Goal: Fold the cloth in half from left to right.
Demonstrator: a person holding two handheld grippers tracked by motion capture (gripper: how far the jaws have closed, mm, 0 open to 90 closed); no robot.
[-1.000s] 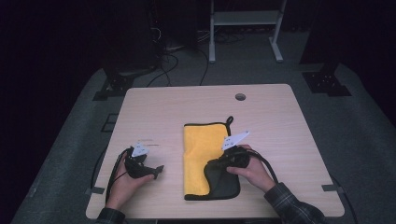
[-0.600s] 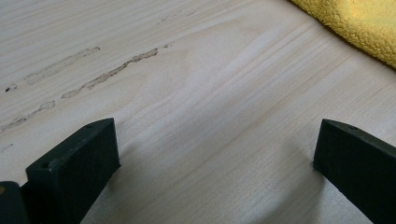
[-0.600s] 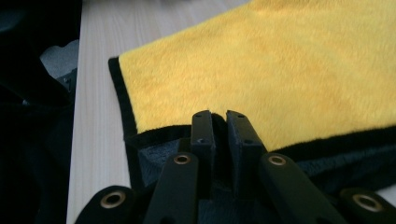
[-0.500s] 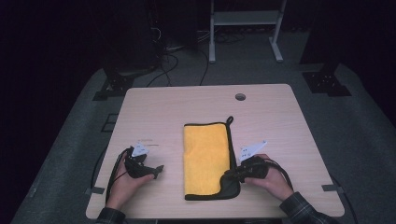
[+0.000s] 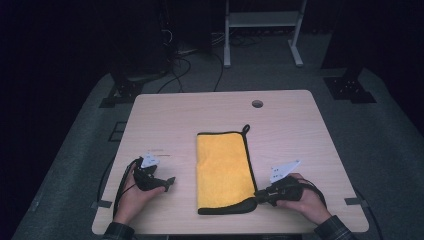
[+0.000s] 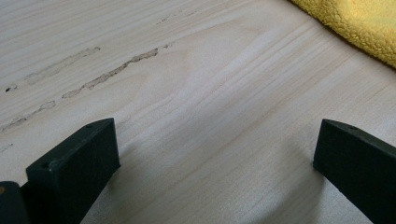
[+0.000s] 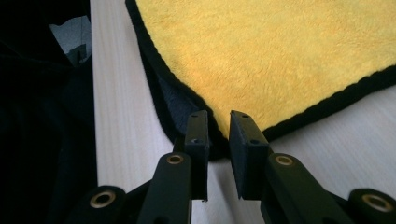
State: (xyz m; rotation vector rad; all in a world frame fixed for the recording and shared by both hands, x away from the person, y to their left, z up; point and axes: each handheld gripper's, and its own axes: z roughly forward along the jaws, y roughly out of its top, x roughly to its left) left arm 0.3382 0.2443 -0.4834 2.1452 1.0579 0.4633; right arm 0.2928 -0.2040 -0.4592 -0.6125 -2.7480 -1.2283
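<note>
Towel (image 5: pixel 222 170), yellow with black trim, lies folded lengthwise at the middle of the table (image 5: pixel 300 125), its hang loop at 12 o'clock. At 9 o'clock the left claw (image 5: pixel 167 183) rests on bare wood, jaws wide apart and empty. At 4 o'clock the right claw (image 7: pixel 218 135) sits at the towel's near corner, jaws just easing apart, almost together, trim between them. Judging by this, one fold looks done; further folding remains.

The cloth (image 7: pixel 280 56) runs off the top and right edges of the right gripper view. Its near corner hides behind the jaws.
</note>
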